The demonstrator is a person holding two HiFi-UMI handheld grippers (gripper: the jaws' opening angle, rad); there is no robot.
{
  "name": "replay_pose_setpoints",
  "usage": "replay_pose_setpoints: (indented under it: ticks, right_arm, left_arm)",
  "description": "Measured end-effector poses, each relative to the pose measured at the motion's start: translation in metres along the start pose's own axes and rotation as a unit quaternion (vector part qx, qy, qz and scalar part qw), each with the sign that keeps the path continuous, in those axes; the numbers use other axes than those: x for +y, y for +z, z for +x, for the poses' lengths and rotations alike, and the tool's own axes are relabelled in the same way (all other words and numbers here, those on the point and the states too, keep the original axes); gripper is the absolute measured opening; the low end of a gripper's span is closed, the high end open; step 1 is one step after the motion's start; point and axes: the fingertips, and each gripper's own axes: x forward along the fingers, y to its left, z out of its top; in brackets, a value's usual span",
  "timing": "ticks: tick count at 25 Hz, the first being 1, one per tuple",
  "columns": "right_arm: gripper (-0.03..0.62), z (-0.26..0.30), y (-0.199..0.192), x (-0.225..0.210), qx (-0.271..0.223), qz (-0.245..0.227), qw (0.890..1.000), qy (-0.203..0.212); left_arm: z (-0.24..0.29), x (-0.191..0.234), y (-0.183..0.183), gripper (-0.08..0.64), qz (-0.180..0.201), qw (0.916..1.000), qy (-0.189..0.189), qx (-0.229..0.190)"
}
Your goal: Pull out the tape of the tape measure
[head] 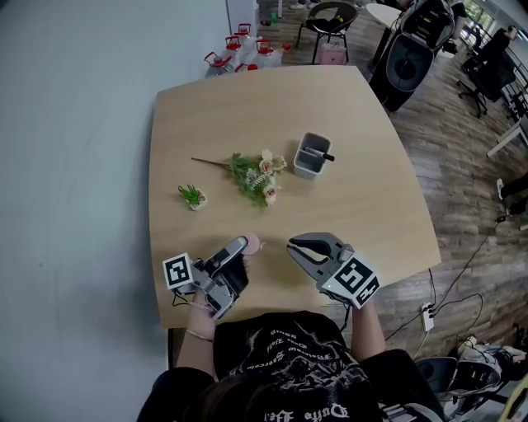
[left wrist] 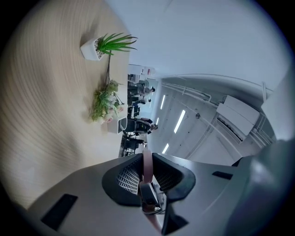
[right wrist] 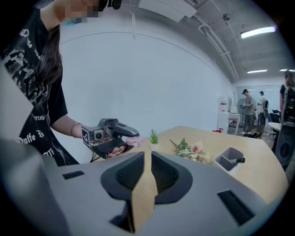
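A small round pink tape measure [head: 251, 244] is clamped at the tip of my left gripper [head: 242, 245], above the near part of the wooden table [head: 371, 206]. In the left gripper view it stands edge-on between the pads as a thin pinkish disc [left wrist: 146, 167]. From the right gripper view the same pink case [right wrist: 133, 141] shows in the left gripper, just beyond my own jaws. My right gripper [head: 291, 245] sits a short way right of the case, pointing toward it, shut [right wrist: 145, 156]. No pulled-out tape shows between the two.
Artificial flowers [head: 254, 173] lie mid-table, with a small potted plant [head: 192, 197] to their left and a grey holder with a pen [head: 312, 155] to their right. Water bottles [head: 239, 48] and a chair [head: 330, 21] stand on the floor beyond the far edge.
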Motion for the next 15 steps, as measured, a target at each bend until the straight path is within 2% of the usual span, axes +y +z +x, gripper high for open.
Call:
replay_pose_setpoints:
  ticks: [2,3,5,7,8,15]
  right_arm:
    - [0.191,0.016,-0.002,0.015,0.021,-0.011,0.999,0.038]
    - [0.198,0.022,-0.002,0.021,0.027,-0.016,0.998,0.051]
    - [0.162,0.03,0.0,0.027,0.027,-0.023,0.997,0.063]
    - [0.054,0.032,0.003,0.029,0.02,-0.025,0.998,0.061]
    - [0.029,0.031,0.004,0.029,0.017,-0.025,0.998,0.059]
    - [0.014,0.018,0.001,0.012,0.002,0.008,0.999,0.034]
  left_arm:
    - [0.005,0.0,-0.008,0.07,0.001,0.9998,0.003,0.02]
    - [0.007,-0.001,-0.011,0.069,0.002,0.9996,0.004,0.029]
    - [0.01,-0.001,-0.018,0.07,0.0,0.9992,0.003,0.041]
    - [0.012,-0.001,-0.019,0.071,-0.007,0.9991,0.003,0.041]
    - [0.011,-0.001,-0.017,0.07,-0.009,0.9993,0.002,0.037]
    - [0.001,0.0,0.001,0.069,-0.008,1.0,0.001,0.005]
